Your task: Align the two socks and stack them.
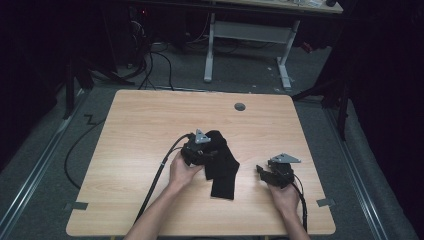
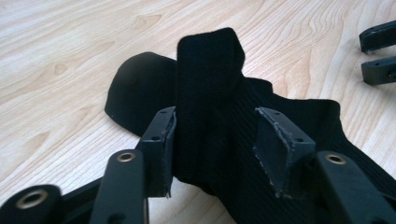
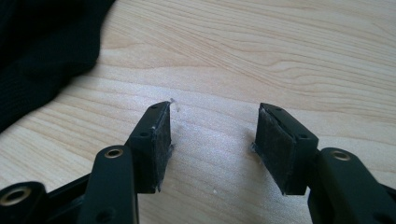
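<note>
A light wooden table (image 1: 140, 125) bears black socks (image 1: 222, 167) near its middle.

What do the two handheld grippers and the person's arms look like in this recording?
Both the left gripper and the right gripper are black, each topped by a grey three-cornered plate, with a black cable trailing back. Their jaws carry flat dark pads and brass-ringed holes. The forearms are bare, no sleeves.

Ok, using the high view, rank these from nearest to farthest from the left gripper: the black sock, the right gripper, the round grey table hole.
1. black sock: directly at the left gripper, under its open jaws, mid-table.
2. right gripper: to the right, near the table's right edge, jaws open over bare wood.
3. round grey table hole: farthest, toward the table's far edge.
</note>
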`<state>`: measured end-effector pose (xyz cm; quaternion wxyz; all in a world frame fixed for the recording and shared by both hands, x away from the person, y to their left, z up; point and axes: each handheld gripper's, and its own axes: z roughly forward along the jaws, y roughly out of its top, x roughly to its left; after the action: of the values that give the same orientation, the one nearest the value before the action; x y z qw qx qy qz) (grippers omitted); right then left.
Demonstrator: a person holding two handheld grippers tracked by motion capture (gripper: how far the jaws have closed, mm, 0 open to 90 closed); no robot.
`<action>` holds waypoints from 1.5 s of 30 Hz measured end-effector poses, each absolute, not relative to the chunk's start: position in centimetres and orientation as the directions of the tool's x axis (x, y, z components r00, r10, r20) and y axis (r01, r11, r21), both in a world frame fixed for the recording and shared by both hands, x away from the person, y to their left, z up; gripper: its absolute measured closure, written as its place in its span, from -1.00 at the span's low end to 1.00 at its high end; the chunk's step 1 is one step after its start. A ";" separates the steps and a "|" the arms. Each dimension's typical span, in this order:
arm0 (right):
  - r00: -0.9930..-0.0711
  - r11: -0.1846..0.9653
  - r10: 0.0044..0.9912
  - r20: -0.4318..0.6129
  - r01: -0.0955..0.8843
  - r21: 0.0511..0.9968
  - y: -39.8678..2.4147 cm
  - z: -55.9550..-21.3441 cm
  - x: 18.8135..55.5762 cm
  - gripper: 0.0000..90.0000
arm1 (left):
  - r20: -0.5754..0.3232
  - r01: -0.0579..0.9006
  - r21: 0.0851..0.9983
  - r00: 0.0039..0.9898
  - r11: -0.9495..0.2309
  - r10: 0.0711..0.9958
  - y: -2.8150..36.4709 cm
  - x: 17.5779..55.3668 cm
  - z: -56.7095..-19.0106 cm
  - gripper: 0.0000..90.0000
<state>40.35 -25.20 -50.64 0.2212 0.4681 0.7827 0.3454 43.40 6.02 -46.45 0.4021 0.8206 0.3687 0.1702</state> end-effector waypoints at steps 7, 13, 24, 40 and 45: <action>-0.465 0.325 0.885 -0.024 0.580 0.747 -25.2 -50.6 40.4 0.02 | -0.003 0.469 0.776 0.671 -0.421 0.741 6.4 43.0 -46.2 -0.02; -0.465 0.324 0.885 -0.024 0.580 0.747 -25.2 -50.6 40.4 0.02 | -0.028 0.506 0.760 0.652 -0.407 0.757 6.5 43.8 -46.9 -0.11; -0.465 0.325 0.885 -0.024 0.580 0.747 -25.2 -50.6 40.4 0.02 | -0.022 0.493 0.782 0.634 -0.382 0.773 7.0 43.4 -46.0 -0.24; -0.464 0.323 0.886 -0.023 0.580 0.748 -25.2 -50.6 40.4 0.02 | -0.093 0.541 0.732 0.680 -0.414 0.727 5.5 41.6 -49.0 0.13; -0.464 0.323 0.886 -0.023 0.580 0.748 -25.2 -50.6 40.4 0.02 | -0.088 0.534 0.733 0.688 -0.421 0.720 5.3 41.6 -49.7 0.35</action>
<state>40.35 -25.19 -50.64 0.2212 0.4681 0.7827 0.3454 41.64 5.26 -49.67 0.3847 0.8343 0.3760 0.1209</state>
